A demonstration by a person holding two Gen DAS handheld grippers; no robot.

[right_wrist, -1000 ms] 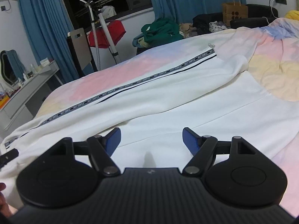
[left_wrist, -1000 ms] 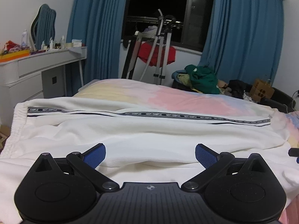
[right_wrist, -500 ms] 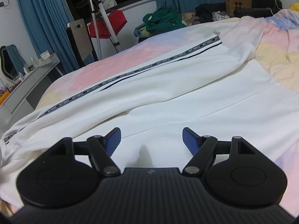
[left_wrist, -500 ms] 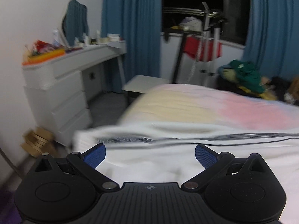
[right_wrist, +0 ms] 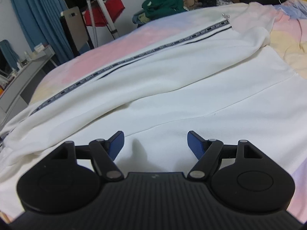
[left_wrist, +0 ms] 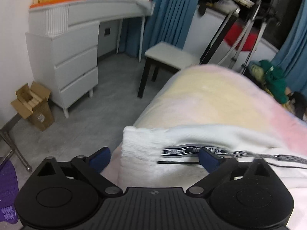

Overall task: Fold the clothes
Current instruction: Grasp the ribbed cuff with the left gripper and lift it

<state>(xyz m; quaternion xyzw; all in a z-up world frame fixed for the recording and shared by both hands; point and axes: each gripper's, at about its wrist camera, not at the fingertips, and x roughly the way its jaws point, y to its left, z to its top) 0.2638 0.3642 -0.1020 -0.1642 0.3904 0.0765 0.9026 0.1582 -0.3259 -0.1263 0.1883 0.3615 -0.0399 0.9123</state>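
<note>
white jacket [right_wrist: 172, 88] soft, limp, spread across bed [left_wrist: 220, 99] | we'd pinch ribbed hem [left_wrist: 140, 149] at bed's corner | left gripper [left_wrist: 153, 160], right gripper [right_wrist: 155, 143] jaws spread, empty

White jacket [right_wrist: 172, 99] with black lettered stripe lies on pastel pink-yellow blanket [left_wrist: 220, 99].

Left tongs [left_wrist: 154, 158] now swung leftward over the white garment's ribbed hem [left_wrist: 140, 145] at the bed corner.
</note>
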